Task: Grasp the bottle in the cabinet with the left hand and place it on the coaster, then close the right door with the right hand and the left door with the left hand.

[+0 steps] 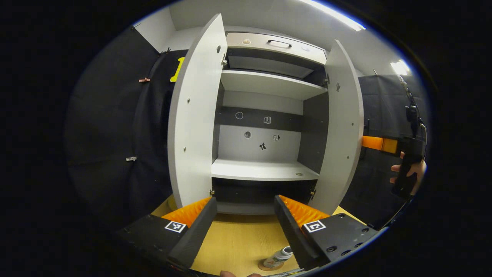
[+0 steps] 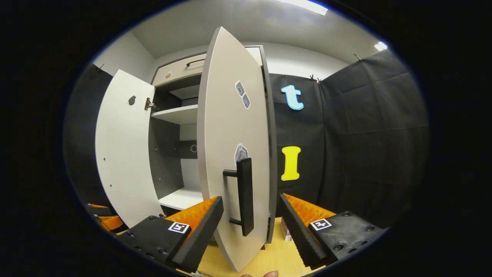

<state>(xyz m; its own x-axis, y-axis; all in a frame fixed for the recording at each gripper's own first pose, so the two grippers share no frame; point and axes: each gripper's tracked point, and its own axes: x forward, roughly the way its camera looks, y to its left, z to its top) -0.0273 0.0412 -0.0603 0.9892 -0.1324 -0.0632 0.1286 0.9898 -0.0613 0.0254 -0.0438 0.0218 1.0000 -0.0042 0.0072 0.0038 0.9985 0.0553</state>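
Down at the bottom of the left gripper view, the bottle stands on the coaster, a round brown disc on the yellow wooden table. The bottle is small and pale with a lighter cap, partly hidden behind one finger of the left gripper, whose jaws are spread wide with nothing between them.

Beyond the table, the cabinet is grey-white with both doors swung out. Its shelves hold nothing but a few small stickers on the back wall; a drawer with a dark handle sits at the top. The left door and right door frame the opening. Past the right door's edge, a hand grips the right gripper, orange and black.

In the right gripper view, the right door is edge-on just ahead, its black handle between the spread fingers of the right gripper, not pinched. Black cloth lines the booth, under a white ceiling with strip lights.
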